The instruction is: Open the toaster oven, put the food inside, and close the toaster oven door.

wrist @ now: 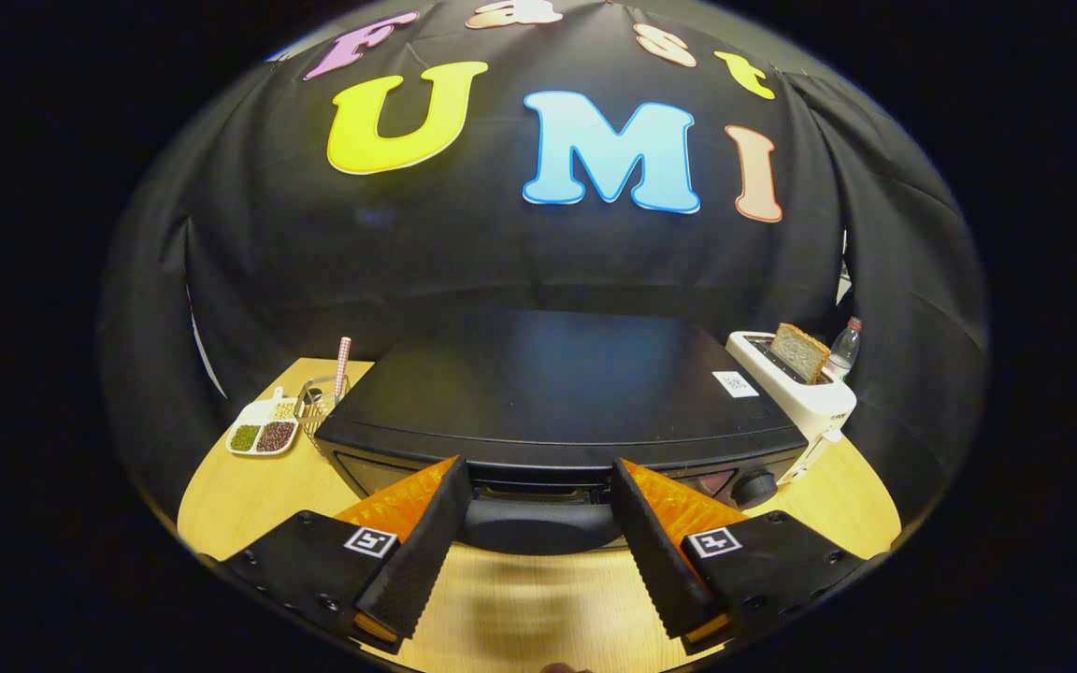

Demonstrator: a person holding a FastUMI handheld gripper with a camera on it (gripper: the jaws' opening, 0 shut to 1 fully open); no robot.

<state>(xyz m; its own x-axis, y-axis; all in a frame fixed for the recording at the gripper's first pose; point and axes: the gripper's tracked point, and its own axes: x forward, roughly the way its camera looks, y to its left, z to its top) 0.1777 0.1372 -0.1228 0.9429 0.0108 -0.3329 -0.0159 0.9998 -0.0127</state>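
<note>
Gripper [538,509] spread wide, fingers [422,551] either side of the toaster oven door handle [538,525], not pressing it; holds nothing. Black toaster oven [557,393] sits mid-bench [249,495] just ahead of the fingers, front face toward the camera, long axis running side to side; door closed, handle horizontal along the front. Round knob [754,487] at the front, right of the handle. Small white sticker [735,383] on the oven top, near its right rear corner; print too small to read. White slot toaster [805,393] just right of the oven, a bread slice [800,352] standing upright in its slot; tiny dark mark on its side, unreadable. Clear bottle [844,348] behind the toaster, label illegible. Left of the oven: white divided dish [263,430] with beans or grains, clear glass [316,400] with a checked straw [343,366].
</note>
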